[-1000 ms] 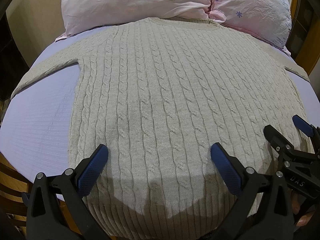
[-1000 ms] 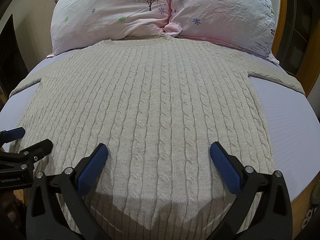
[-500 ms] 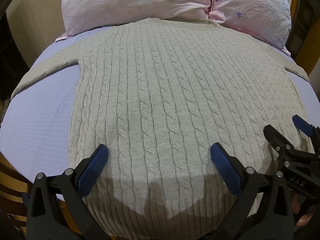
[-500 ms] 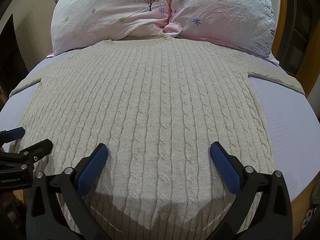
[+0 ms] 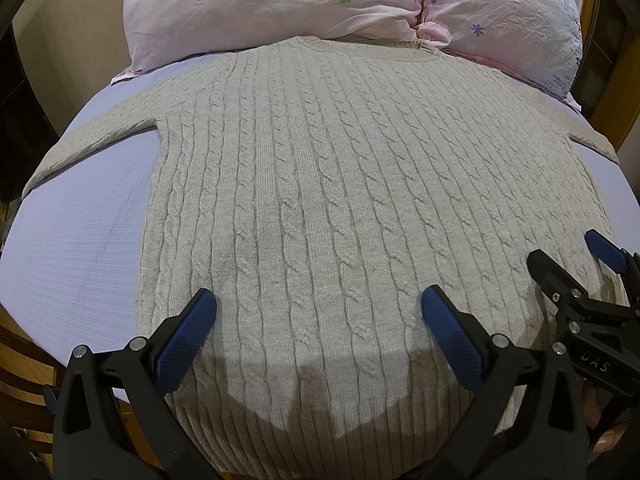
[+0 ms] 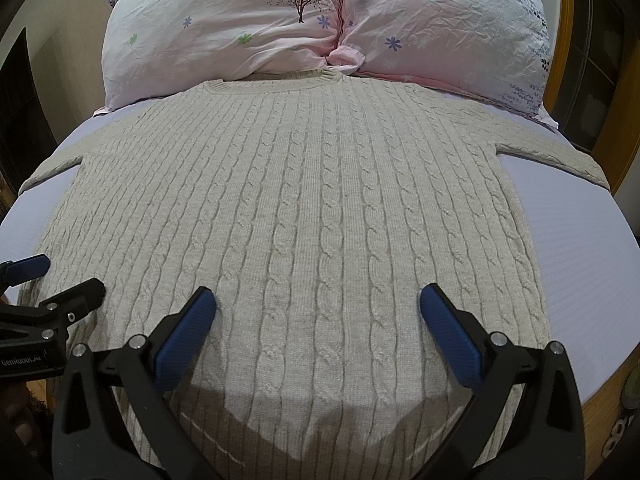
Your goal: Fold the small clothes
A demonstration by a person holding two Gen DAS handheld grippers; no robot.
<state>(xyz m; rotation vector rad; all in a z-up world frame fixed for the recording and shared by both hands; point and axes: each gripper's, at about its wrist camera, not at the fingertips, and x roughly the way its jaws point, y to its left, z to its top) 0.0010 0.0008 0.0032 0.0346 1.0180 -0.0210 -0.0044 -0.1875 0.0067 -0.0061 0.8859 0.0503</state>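
Observation:
A beige cable-knit sweater [image 5: 320,184] lies flat and spread out on a lavender bed sheet [image 5: 80,240], collar toward the pillows, sleeves out to both sides. It also shows in the right wrist view [image 6: 312,208]. My left gripper [image 5: 318,320] is open and empty, hovering over the hem's left half. My right gripper [image 6: 318,316] is open and empty over the hem's right half. Each gripper shows at the edge of the other's view: the right gripper [image 5: 568,256] and the left gripper [image 6: 64,276].
Two pink floral pillows [image 6: 224,32] [image 6: 448,28] lie at the head of the bed behind the collar. The sheet [image 6: 580,264] shows beside the sweater. A wooden bed frame [image 5: 596,80] rises at the right; dark furniture stands at the left.

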